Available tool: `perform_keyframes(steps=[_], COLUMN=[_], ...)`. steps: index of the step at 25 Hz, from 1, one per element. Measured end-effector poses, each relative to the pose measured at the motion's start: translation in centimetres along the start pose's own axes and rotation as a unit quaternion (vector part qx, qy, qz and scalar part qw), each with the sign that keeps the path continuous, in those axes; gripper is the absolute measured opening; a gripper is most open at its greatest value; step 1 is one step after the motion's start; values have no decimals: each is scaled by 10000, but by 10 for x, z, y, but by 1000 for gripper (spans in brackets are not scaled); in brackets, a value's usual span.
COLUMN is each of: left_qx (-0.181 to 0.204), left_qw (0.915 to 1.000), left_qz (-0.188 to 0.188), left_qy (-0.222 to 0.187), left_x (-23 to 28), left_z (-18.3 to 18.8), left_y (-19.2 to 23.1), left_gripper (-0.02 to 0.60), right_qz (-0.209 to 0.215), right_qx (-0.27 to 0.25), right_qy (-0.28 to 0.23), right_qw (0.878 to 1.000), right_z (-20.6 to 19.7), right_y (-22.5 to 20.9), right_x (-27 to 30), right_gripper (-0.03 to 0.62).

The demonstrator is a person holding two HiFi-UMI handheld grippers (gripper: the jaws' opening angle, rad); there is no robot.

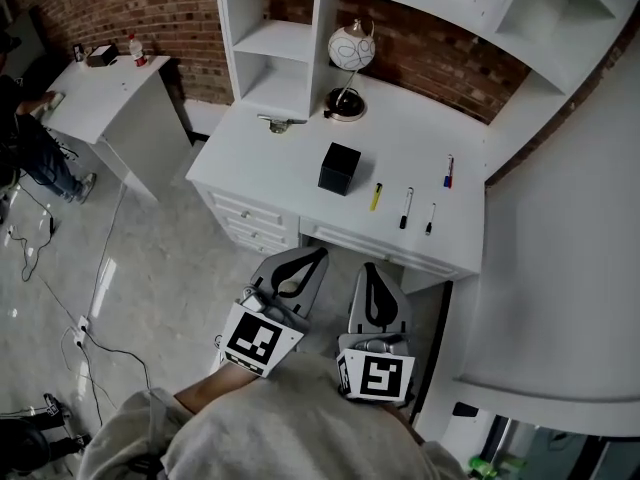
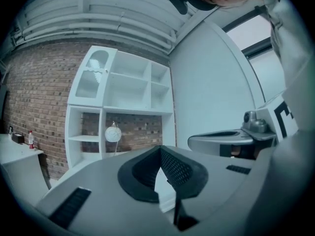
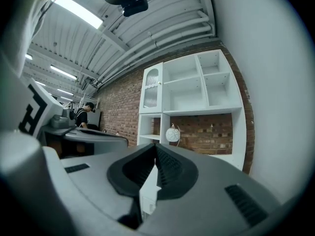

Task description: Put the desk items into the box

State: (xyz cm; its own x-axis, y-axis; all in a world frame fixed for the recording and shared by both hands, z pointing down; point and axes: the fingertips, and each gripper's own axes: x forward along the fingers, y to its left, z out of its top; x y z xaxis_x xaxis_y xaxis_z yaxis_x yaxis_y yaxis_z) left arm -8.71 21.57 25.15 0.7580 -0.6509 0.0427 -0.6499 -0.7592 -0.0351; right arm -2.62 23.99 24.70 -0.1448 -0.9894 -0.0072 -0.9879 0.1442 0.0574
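Left gripper [image 1: 316, 255] and right gripper [image 1: 370, 270] hover side by side short of the desk [image 1: 260, 163], each with jaws closed together on nothing. At their 12 o'clock the box [image 1: 339, 168] stands on the desk; four pens [image 1: 406, 208] lie apart at its 3 o'clock.

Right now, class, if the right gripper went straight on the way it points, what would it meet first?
Most likely the front of the white desk, below the yellow pen. The right gripper, jaws shut and empty, points at it with nothing visible between, though depth is hard to judge.
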Motion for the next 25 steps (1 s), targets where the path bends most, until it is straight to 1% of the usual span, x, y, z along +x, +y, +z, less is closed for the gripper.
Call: perform_keyframes(steps=[5,11,16,19,22,25], left_qx=[-27,-97,-61,-50,-25,-3], left_qw=[9999,9989,9966,9949,9932,9918], left_qz=[-162,-465,-817,-997,-1164,-1277], left_qy=[-7,26,108,107,87,80], left_x=[42,89,128,151,171,188], left_z=[2,5,4,3,-1,-4], left_y=[36,77,100,116,129,139], left_gripper=[6,6,6,6,6,8], right_qz=[-252,-529,-790,-1036,-1268,-1358], right_qx=[-120,-137,-96,-154,-106,-135], right_qy=[-54,40,136,142,128,211], right_qw=[9996,9985,9967,9944,9918,9904], right_z=[1,3,3,1,-2,-5], right_y=[-22,-38,-53,-67,-79,-86], right_x=[52,110,153,176,195,209], right_gripper=[17,17,17,17,17,17])
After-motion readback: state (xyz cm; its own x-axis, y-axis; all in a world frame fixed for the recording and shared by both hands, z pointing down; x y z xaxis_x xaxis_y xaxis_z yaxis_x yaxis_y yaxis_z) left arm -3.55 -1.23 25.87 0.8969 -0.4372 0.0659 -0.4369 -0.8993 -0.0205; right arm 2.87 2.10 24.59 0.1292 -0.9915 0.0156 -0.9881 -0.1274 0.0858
